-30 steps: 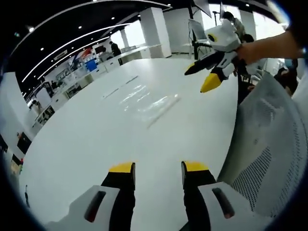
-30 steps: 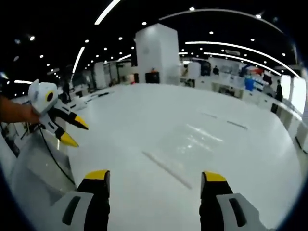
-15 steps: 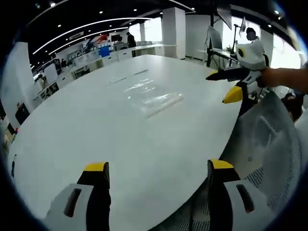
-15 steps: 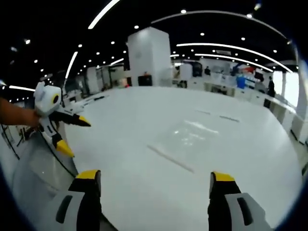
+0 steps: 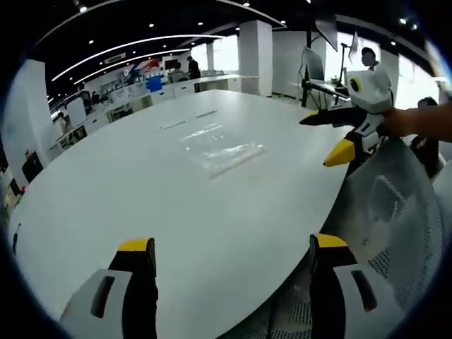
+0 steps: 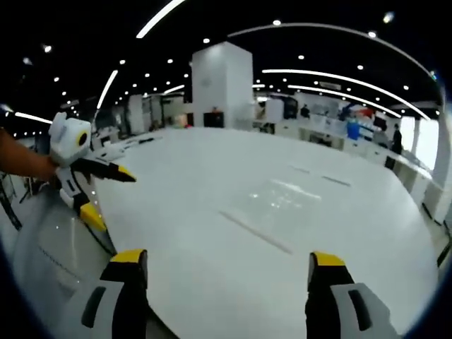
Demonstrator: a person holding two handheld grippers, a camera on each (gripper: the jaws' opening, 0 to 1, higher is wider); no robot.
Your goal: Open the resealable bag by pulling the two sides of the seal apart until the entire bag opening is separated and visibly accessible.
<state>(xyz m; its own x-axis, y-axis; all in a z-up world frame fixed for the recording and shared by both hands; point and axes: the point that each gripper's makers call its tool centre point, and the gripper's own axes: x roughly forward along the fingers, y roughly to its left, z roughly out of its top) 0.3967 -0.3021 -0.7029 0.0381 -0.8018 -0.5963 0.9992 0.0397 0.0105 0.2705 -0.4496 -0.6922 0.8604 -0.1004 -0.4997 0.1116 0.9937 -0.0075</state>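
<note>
Bright ceiling strips, glare, fisheye-warped edges.

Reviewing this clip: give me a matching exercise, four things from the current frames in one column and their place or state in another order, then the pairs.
Things:
1. resealable bag
2. left gripper
3. right gripper
4. mesh chair

States:
A. at the table's edge
B. lying flat on the white table, untouched
C. open; also seen in the left gripper view at right
D. open; also seen in the right gripper view at left

Pairs: 1-B, 2-D, 3-C, 4-A

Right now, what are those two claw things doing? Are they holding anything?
Left gripper: open, fingers wide apart, holding nothing.
Right gripper: open, holding nothing.
The clear bag lies untouched on the white table.
</note>
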